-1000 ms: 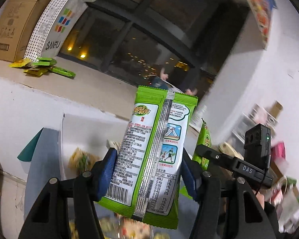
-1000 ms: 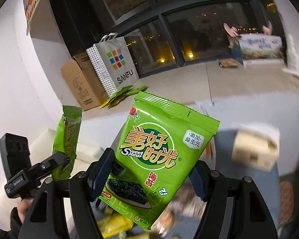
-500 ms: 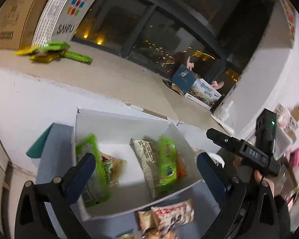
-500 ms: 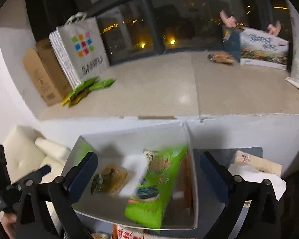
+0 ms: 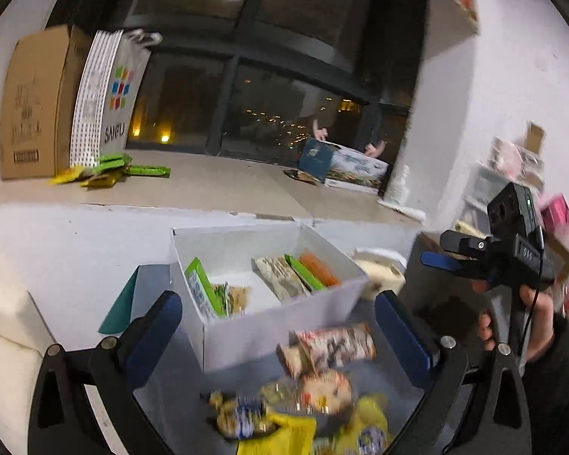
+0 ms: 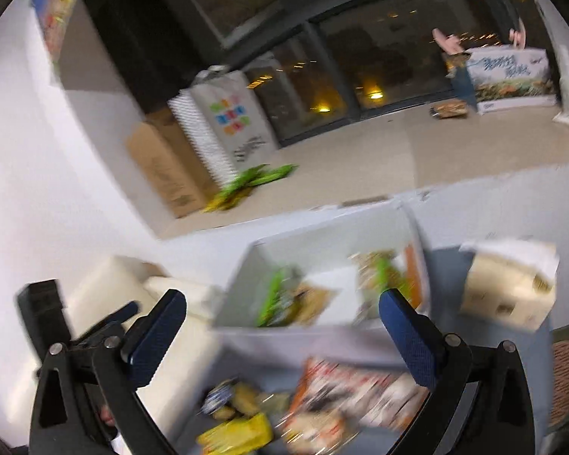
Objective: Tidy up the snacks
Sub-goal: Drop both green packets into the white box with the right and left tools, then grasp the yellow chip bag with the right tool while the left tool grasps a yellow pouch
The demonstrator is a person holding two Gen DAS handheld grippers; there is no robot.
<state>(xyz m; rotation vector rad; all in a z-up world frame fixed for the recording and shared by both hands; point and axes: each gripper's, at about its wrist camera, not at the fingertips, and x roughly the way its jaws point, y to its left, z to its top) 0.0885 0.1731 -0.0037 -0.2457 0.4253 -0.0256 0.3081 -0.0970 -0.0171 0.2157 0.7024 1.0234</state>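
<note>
A white divided box (image 5: 284, 326) stands on the table and holds snack packets: a green seaweed packet (image 5: 203, 292) in its left part, several packets with a green one (image 5: 303, 276) in its right part. The box also shows blurred in the right wrist view (image 6: 322, 337). My left gripper (image 5: 280, 337) is open and empty, in front of the box. My right gripper (image 6: 284, 333) is open and empty; it also shows at the right of the left wrist view (image 5: 451, 254). Loose snacks (image 5: 322, 383) lie in a pile on the table in front of the box.
A tissue box (image 6: 508, 292) stands right of the white box. A wide ledge behind carries a cardboard box (image 5: 34, 102), a paper bag (image 5: 110, 94) and green packets (image 5: 110, 167). A cream sofa (image 6: 106, 292) is at the left.
Both grippers opened and let go of their green packets, which now lie in the white box. Both grippers have drawn back and tilted down toward the pile of loose snacks.
</note>
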